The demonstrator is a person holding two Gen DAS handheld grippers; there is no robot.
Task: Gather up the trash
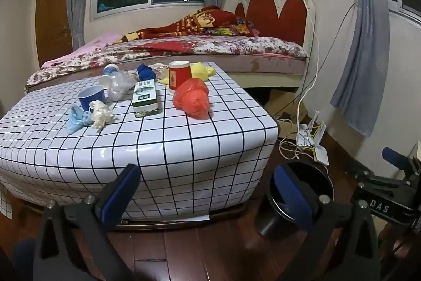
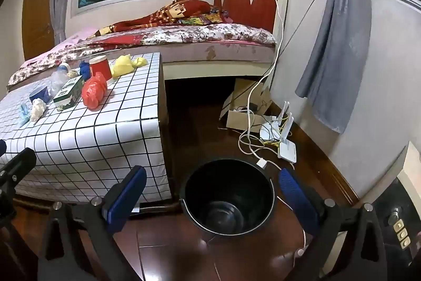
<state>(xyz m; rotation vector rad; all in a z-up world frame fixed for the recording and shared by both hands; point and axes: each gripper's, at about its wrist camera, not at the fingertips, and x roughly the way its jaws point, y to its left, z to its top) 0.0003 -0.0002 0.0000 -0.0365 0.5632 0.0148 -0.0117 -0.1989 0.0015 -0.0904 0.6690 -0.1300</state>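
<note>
Trash lies on a low table with a white grid cloth (image 1: 200, 144): a red plastic bag (image 1: 191, 98), a green box (image 1: 145, 98), a red cup (image 1: 180, 74), a yellow bag (image 1: 201, 70), a blue cup (image 1: 90, 96), a white wad (image 1: 101, 113) and a light blue wad (image 1: 76, 119). A black bucket (image 2: 228, 195) stands on the floor right of the table. My left gripper (image 1: 208, 188) is open and empty, in front of the table's near edge. My right gripper (image 2: 213, 191) is open and empty, just above the bucket.
A bed (image 1: 184, 49) runs behind the table. Cables, a white router (image 2: 286, 149) and a cardboard box (image 2: 244, 112) lie on the wood floor by the right wall. A grey curtain (image 2: 339, 49) hangs at the right.
</note>
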